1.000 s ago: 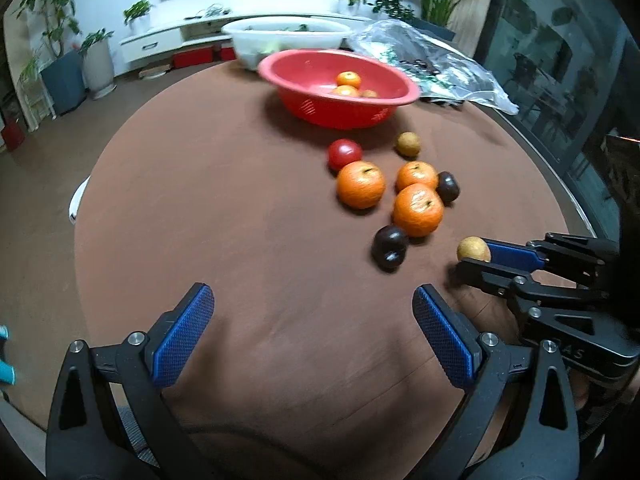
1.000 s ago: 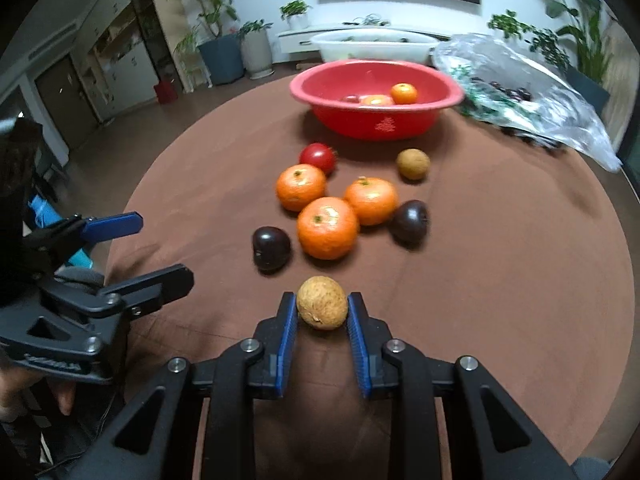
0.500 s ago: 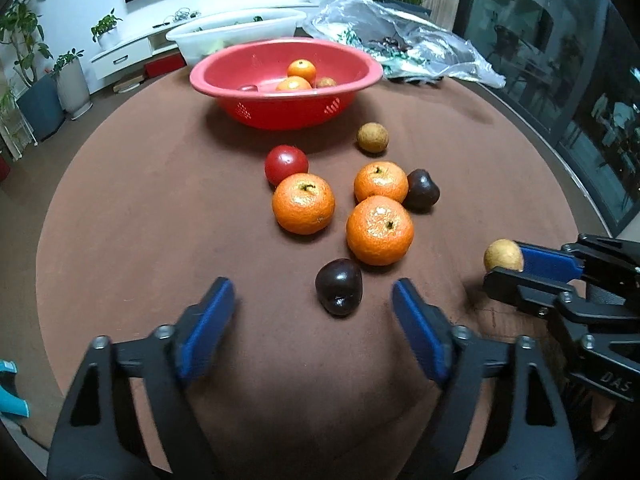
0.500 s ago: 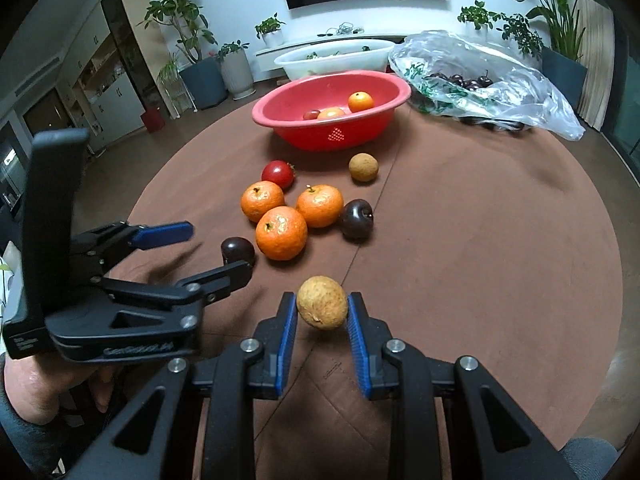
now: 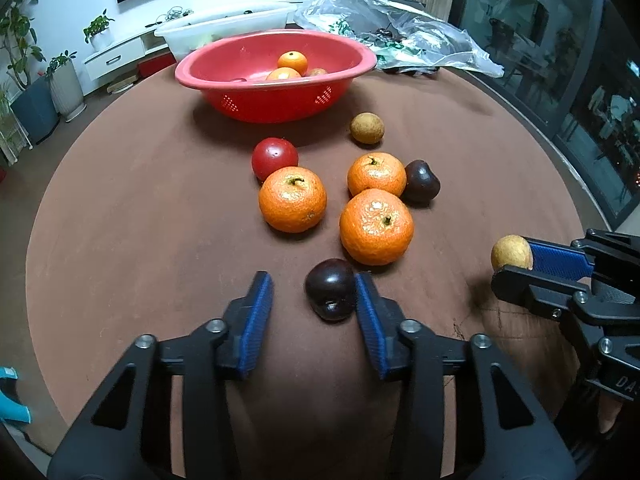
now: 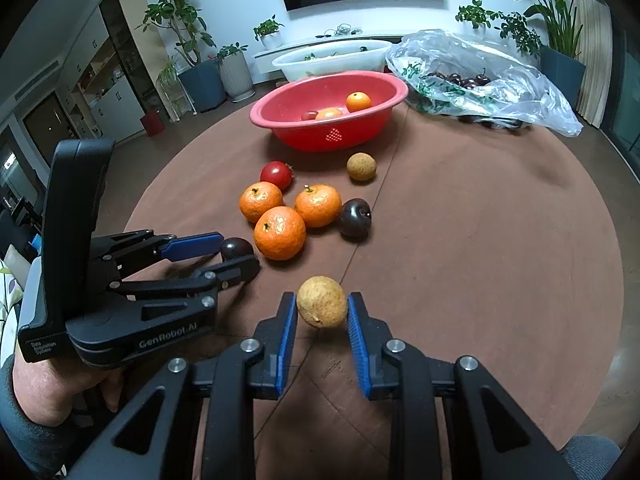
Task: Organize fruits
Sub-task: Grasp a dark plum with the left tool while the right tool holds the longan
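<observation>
Left tool (image 5: 314, 298) sits low over the worktop (image 5: 140, 208), near its front edge, with a dark plum (image 5: 330, 289) between its blue pads. Its jaws have just been closing. The right pad (image 5: 370, 312) looks like it is touching the plum, but the left pad (image 5: 256, 312) is not there yet, so the plum is not pinched and lies on the worktop. I think the tool came down this way so the two pads can squeeze the plum from both sides.

The right tool (image 6: 322, 312) is pinching a small tan fruit (image 6: 322, 301) tight between its pads. The fruit hangs a little above the worktop, near the front edge. It is held up, so it looks ready to be carried.

More fruit lies in the middle of the worktop. Three oranges sit close together, and the biggest orange (image 5: 376, 226) is just behind the plum. A tomato (image 5: 275, 158) and a second plum (image 5: 421, 182) rest next to the oranges. Another tan fruit (image 5: 367, 128) sits alone, nearer the far edge.

A red bowl (image 5: 276, 92) stands near the far edge, with a few fruits already in it. That is likely where the loose fruit should go. A clear bag (image 6: 480, 80) lies at the far right edge, with dark fruit inside.

The left tool needs to close a bit more, and gently, since a plum is soft and round and could roll away.
</observation>
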The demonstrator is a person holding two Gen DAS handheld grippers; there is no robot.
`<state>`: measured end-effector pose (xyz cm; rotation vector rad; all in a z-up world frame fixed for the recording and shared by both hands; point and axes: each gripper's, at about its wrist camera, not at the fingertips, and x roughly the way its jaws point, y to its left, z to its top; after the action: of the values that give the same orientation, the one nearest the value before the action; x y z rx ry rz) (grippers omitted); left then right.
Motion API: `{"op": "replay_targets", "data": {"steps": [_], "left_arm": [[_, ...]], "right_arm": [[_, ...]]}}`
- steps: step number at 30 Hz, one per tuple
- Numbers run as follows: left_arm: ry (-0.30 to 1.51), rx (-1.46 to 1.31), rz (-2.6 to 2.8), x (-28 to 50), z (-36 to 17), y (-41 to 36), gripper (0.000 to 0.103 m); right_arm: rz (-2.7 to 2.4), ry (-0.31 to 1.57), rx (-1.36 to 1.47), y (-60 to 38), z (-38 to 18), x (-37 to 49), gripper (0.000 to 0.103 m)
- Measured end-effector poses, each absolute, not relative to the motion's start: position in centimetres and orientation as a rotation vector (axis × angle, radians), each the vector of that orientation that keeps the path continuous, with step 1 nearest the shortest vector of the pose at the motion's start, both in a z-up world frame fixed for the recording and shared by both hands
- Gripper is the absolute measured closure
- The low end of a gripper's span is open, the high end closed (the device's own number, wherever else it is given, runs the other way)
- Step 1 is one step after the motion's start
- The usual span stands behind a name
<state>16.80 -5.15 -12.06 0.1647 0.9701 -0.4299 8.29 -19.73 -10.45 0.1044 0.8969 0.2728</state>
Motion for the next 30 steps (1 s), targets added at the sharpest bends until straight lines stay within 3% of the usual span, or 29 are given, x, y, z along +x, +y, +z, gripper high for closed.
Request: {"op": "replay_targets", "data": {"steps": [9,30], "left_arm": [[0.96,0.161,-0.444,16.3,-12.0,-5.1,0.073],[0.907,0.108,-0.432,16.1,-9.9,-3.3,0.074]], "right_arm": [[0.273,0.896,0.104,-19.7,-10.5,8.3,0.075],[0.262,0.89,0.114,-19.7,-10.2,8.6,0.075]]}}
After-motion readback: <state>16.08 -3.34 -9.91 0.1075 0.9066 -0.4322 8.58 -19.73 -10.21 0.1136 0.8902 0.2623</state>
